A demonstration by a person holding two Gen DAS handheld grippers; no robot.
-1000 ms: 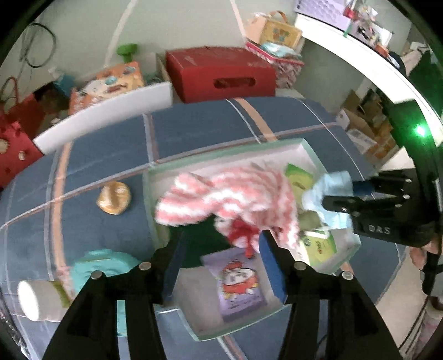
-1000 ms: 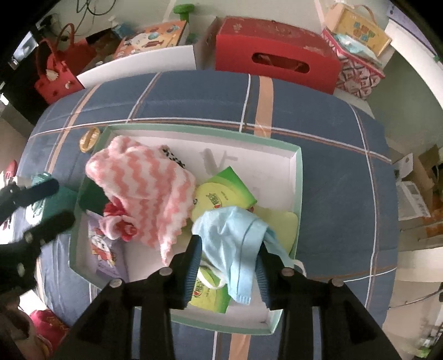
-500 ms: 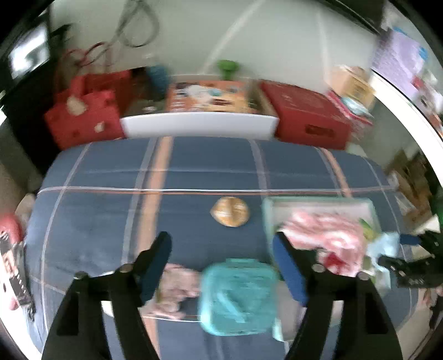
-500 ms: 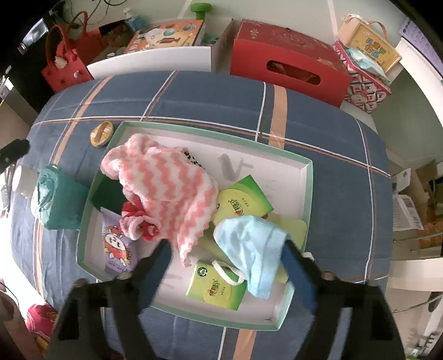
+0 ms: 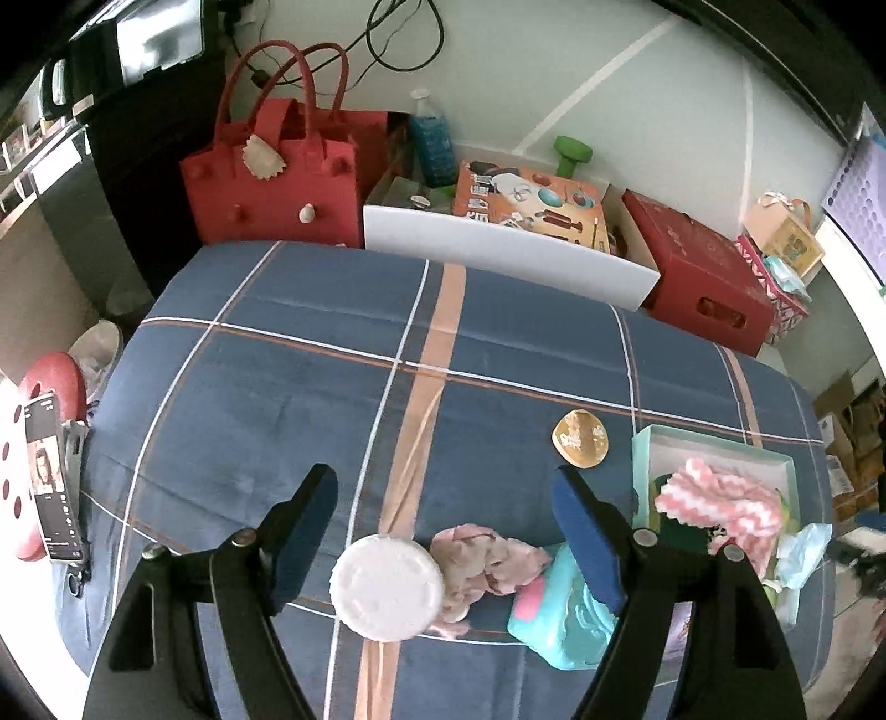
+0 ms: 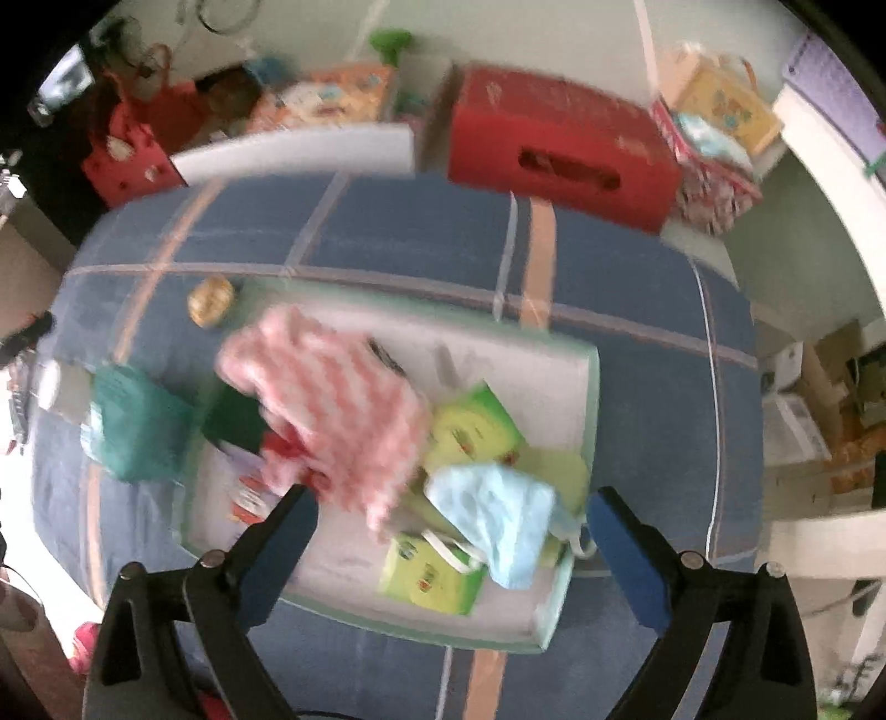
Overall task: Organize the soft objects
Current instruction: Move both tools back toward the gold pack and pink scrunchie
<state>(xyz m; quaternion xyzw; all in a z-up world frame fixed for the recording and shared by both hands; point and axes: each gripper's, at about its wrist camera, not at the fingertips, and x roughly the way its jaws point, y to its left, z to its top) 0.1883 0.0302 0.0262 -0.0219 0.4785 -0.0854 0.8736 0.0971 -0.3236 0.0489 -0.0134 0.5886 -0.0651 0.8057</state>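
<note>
Left gripper [image 5: 446, 501] now off the box [image 5: 642, 448], jaws opened, over the pink cloth [image 5: 487, 565]. Right gripper [image 6: 451, 520] jaws just opening, blue cloth [image 6: 493, 515] dropped in box.

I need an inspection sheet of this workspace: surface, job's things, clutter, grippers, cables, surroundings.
Surface: blue plaid cloth, lying flat.
Job's things: tray holds pink-white towel, blue cloth, green packets; pink fabric lies outside it.
Clutter: white lid, teal case, gold disc.
Grippers: left gripper jaws open, empty; right gripper jaws open and just widened, empty, above the tray.
Cables: black cable on wall.
Surroundings: red bag, red box.
</note>
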